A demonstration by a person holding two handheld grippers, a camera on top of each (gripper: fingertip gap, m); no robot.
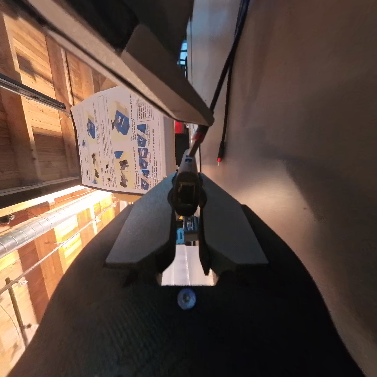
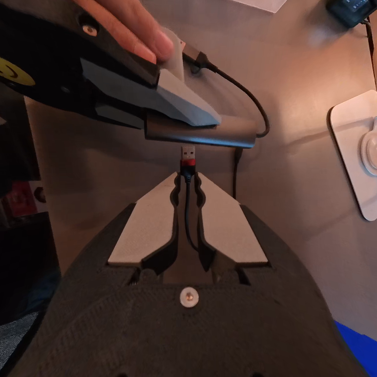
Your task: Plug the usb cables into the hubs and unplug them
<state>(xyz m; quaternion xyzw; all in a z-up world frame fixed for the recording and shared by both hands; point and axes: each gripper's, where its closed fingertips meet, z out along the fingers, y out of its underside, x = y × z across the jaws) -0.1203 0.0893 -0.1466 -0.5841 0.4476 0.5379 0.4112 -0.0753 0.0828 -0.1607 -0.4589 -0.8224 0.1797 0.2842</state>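
- The plug [image 2: 188,153] sits pinched at the tips of the right gripper [image 2: 187,175], metal end poking out ahead of the jaws, red collar just past them, cord [image 2: 188,214] trailing back between the fingers.
- Just ahead of that, not touching yet, is the long edge of the grey hub [image 2: 201,137]. The left gripper [image 2: 184,119] has it clamped from the side; in its own view the hub's end [image 1: 186,194] is squeezed between the jaws.
- My take for doing this bit well: line the plug up square with a slot (I can't really see the slots from here), keep the hub dead steady, then push straight in. Any tilt and it'll probably jam on the edge.
- Head count: one hub in the jaws, one plug in the jaws, one more red-tipped cable end [image 1: 219,159] hanging off to the side beyond the left jaws, two grippers.
- Further out: a hand [image 2: 130,26] on the left gripper, a printed sheet [image 1: 114,140], a white pad [image 2: 350,155] on the table.
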